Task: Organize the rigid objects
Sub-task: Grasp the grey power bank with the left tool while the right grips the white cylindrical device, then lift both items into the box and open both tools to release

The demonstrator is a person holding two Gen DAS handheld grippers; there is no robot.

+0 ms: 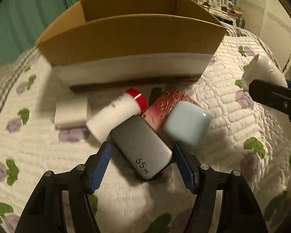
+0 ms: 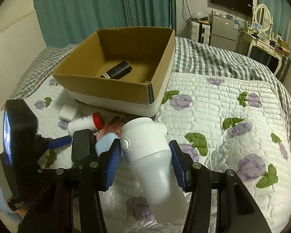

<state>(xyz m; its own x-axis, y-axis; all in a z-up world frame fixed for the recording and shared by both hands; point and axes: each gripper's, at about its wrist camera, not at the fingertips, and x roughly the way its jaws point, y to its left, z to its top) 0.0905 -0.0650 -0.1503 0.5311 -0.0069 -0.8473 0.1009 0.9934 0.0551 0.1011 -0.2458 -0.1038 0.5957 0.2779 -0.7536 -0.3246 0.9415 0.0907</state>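
A cardboard box (image 1: 126, 36) stands on the quilted bed; in the right wrist view it (image 2: 106, 87) holds a black cylinder (image 2: 117, 70). In front of it lie a grey 65W charger (image 1: 143, 145), a white bottle with a red cap (image 1: 116, 114), a light blue case (image 1: 187, 123), a pink glittery item (image 1: 164, 106) and a white block (image 1: 71, 112). My left gripper (image 1: 142, 165) is open, its blue pads either side of the charger's near end. My right gripper (image 2: 145, 165) is shut on a white hair-dryer-like device (image 2: 151, 159), lifted above the quilt.
The floral quilt (image 2: 223, 116) stretches to the right, with a checked blanket (image 2: 213, 60) behind. A dresser with mirror (image 2: 261, 36), a small fridge (image 2: 223, 31) and teal curtains (image 2: 87, 9) stand beyond the bed.
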